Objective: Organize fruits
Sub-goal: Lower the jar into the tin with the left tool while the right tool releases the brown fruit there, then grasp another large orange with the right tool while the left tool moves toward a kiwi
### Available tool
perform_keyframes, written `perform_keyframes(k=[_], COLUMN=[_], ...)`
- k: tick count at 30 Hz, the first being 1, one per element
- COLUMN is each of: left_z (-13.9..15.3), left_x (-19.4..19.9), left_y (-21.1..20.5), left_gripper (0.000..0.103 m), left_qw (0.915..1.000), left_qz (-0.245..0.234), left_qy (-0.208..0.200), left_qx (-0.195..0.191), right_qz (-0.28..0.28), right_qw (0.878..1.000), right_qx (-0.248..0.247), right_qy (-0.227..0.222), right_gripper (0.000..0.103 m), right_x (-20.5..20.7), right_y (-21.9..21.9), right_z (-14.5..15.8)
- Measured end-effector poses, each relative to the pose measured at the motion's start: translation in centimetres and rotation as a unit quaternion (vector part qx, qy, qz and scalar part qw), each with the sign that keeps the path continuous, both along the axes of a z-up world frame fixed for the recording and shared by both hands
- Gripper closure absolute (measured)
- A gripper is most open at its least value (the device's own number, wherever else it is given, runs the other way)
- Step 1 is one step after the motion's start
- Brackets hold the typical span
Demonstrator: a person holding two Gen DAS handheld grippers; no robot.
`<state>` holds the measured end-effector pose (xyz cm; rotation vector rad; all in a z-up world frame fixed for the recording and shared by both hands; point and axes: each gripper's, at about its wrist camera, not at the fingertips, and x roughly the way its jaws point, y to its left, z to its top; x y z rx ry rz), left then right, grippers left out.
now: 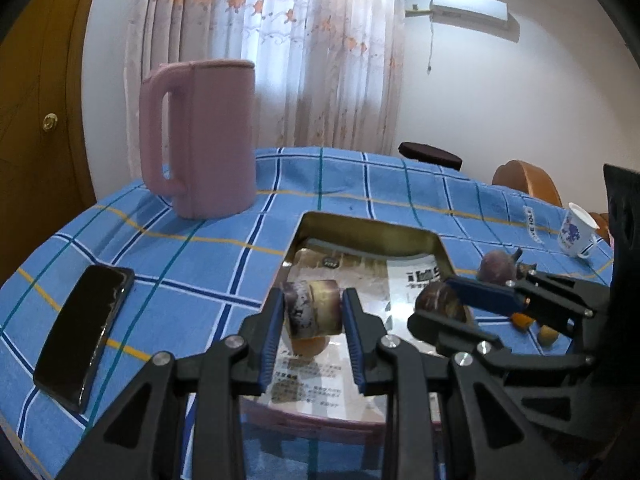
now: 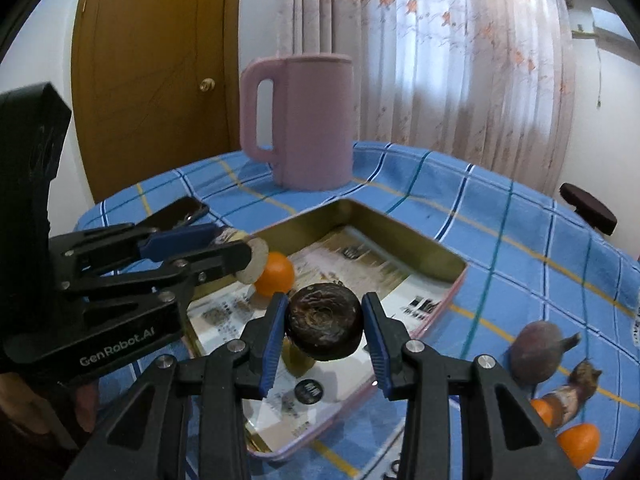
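- Tin tray [image 2: 404,240] lies on the tabletop [image 2: 500,248] under both grippers, and we judge the step in hand to be setting two held pieces down inside it.
- We have the left gripper [image 1: 312,312] clenched on a cut, banded stalk piece [image 1: 312,308], held above the tray's near half, with a small orange fruit [image 2: 276,274] already in the tray just below it.
- We have the right gripper [image 2: 325,330] clamped around a dark round water chestnut [image 2: 325,326], also over the tray, toward 6 o'clock of the orange fruit.
- To do this well, we should lower each piece close to the tray floor before releasing, since the round one will likely roll.
- We should aim for bare floor toward 12 o'clock, clear of the orange fruit and of each other's fingers.
- Loose fruits [image 2: 560,392] wait on the cloth at 4 o'clock of the tray; the pink jug [image 2: 312,124] at 12 o'clock is no obstacle.
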<state>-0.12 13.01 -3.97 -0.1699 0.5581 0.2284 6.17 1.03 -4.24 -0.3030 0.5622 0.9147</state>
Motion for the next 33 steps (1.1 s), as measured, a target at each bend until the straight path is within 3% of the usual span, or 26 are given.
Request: perform_keyframes(k=[4,6,8,10,14,18,22,31,33], left_z=[-0.2,0.0,0.5,1.1,1.8,2.0,1.8,1.6,1.6], left_x=[-0.1,-0.2,-0.7,-1.0,-1.0,-0.4,0.6,2.3,2.6], left_y=[0.3,0.1,-0.2,-0.6,-2.1,-4.7,-7.9,-12.1,-12.8], left_gripper=[0.069,0.057,0.029,0.023,0.017,0.014,0.011,0.01,0.01], left_qw=[1.0,1.0,0.9999,0.9997,0.9995,0.9988,0.997,0.9933,0.9927], left_qz=[0.006,0.008,0.015,0.016,-0.005,-0.037,-0.074,-0.111,-0.115], left_qy=[0.004,0.002,-0.009,-0.02,-0.03,-0.033,-0.024,0.0,0.002], left_qx=[-0.004,-0.001,0.002,0.005,0.002,0.001,0.007,0.031,0.035], right_qz=[0.009,0.004,-0.001,-0.013,-0.058,-0.149,-0.221,-0.208,-0.208], right_qw=[1.0,1.0,1.0,1.0,0.998,0.988,0.975,0.972,0.971], right_qx=[-0.01,-0.012,-0.005,0.001,0.009,0.003,-0.001,0.003,0.012], right_qy=[0.017,0.015,0.01,0.001,-0.023,-0.032,0.009,0.106,0.113], right_gripper=[0.062,0.06,0.058,0.058,0.049,0.047,0.047,0.047,0.055], right_x=[-0.1,-0.2,-0.4,-0.6,-0.5,1.2,4.1,6.7,6.6], right_y=[0.4,0.2,-0.5,-2.0,-6.7,-13.4,-17.8,-18.1,-18.5], right_z=[-0.7,-0.7,-0.3,0.3,1.5,1.8,0.6,-2.2,-2.3])
